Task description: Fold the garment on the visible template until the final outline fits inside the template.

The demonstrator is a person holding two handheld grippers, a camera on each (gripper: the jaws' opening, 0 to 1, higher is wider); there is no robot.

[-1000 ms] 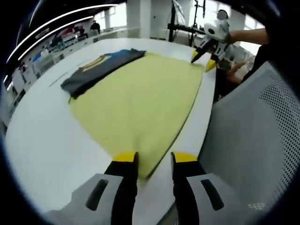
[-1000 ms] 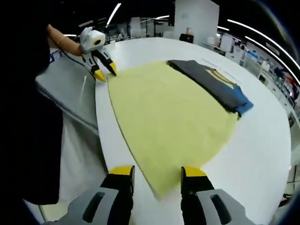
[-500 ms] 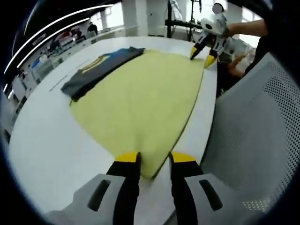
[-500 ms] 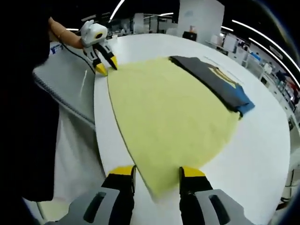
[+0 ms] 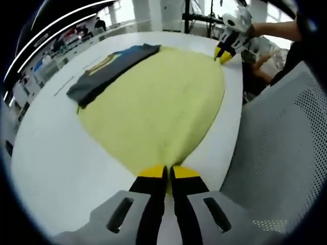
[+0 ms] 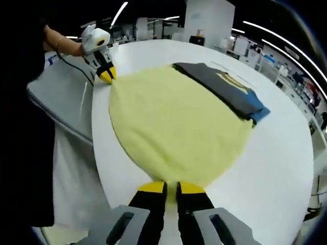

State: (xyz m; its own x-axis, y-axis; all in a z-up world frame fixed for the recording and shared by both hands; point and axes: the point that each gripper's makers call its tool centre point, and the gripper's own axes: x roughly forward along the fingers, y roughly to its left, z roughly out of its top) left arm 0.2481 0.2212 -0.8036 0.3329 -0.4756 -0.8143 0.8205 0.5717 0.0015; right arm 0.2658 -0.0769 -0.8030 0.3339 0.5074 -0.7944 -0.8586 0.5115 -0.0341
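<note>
Left gripper view: a white table [image 5: 46, 153] takes up most of the frame, running from the lower left up to the top centre, with a grey perforated panel [image 5: 286, 148] along the right side. A yellow cloth [image 5: 153, 102] lies spread over the middle of the table, and a folded dark shirt [image 5: 110, 69] with a blue edge and a yellow print rests along the cloth's upper left border. At the bottom centre the left gripper [image 5: 167, 173] has its yellow-tipped jaws pressed together on the near corner of the cloth. At the upper right the right gripper [image 5: 225, 54] sits at the far corner of the cloth, held by a person's arm. In the right gripper view the table [image 6: 276, 148] fills the centre and right, the cloth [image 6: 173, 122] lies in the middle, and the shirt [image 6: 225, 89] sits at the upper right of it. The right gripper [image 6: 171, 190] at the bottom centre pinches the near corner of the cloth. The left gripper [image 6: 106, 75] at the upper left appears closed on the far corner, though it is small there.
</note>
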